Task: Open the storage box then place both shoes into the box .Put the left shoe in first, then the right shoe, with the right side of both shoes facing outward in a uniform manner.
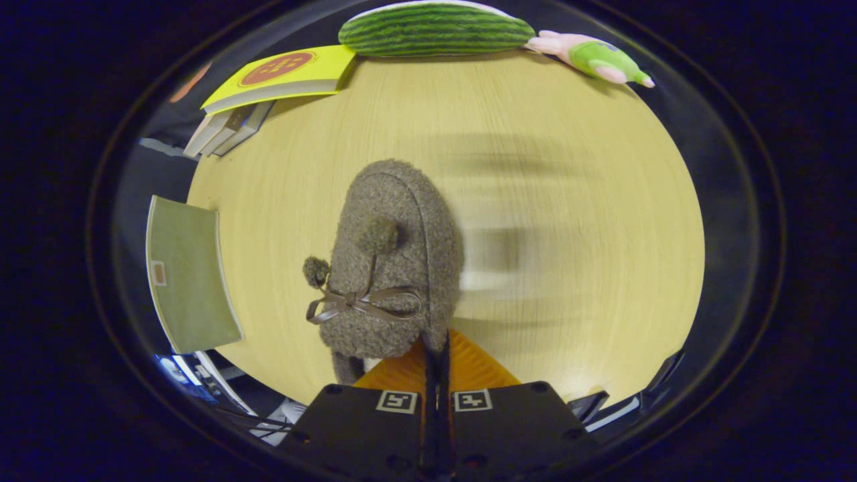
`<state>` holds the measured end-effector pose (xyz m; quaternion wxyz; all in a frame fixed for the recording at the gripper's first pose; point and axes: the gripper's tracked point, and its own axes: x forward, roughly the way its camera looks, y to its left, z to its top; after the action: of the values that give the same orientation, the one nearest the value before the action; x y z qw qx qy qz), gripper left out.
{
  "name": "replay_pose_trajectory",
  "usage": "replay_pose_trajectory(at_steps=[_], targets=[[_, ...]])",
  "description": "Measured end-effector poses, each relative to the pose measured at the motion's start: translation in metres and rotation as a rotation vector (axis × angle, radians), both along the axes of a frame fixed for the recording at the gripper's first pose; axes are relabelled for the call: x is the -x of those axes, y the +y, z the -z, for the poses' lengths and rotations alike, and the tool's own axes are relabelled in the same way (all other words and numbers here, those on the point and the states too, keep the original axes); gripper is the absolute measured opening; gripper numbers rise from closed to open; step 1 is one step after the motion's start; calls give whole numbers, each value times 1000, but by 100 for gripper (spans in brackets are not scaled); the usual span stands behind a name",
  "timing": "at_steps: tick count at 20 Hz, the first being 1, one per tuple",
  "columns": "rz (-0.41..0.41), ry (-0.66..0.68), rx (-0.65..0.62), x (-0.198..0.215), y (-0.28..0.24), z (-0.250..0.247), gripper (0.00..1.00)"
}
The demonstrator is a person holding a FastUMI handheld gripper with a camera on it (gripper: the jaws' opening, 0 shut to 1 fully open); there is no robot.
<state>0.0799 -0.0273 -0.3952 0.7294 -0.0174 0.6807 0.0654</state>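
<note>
A grey fuzzy shoe [395, 254] with a thin bow and two pom-poms hangs just ahead of my fingers, above the light wooden table [569, 201]. Its toe points away from me. My gripper [436, 345] is shut on the shoe's back rim, with the two fingers pressed close together on it. The part of the shoe behind the fingers is hidden. The table under the shoe looks streaked with motion blur.
A flat green rectangular thing [191, 274] with a small label lies at the table's left edge. At the far left stands a yellow book [288, 73] on a stack of books [227, 127]. A watermelon-striped cushion [435, 28] and a pink-and-green plush toy [592, 57] line the far edge.
</note>
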Motion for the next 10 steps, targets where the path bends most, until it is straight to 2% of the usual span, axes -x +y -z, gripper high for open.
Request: replay_pose_trajectory(at_steps=[4, 8, 10], targets=[[31, -1, -42, 6, 9, -8, 6], [102, -4, -147, 16, 42, -34, 6], [107, -11, -169, 21, 59, -49, 6]])
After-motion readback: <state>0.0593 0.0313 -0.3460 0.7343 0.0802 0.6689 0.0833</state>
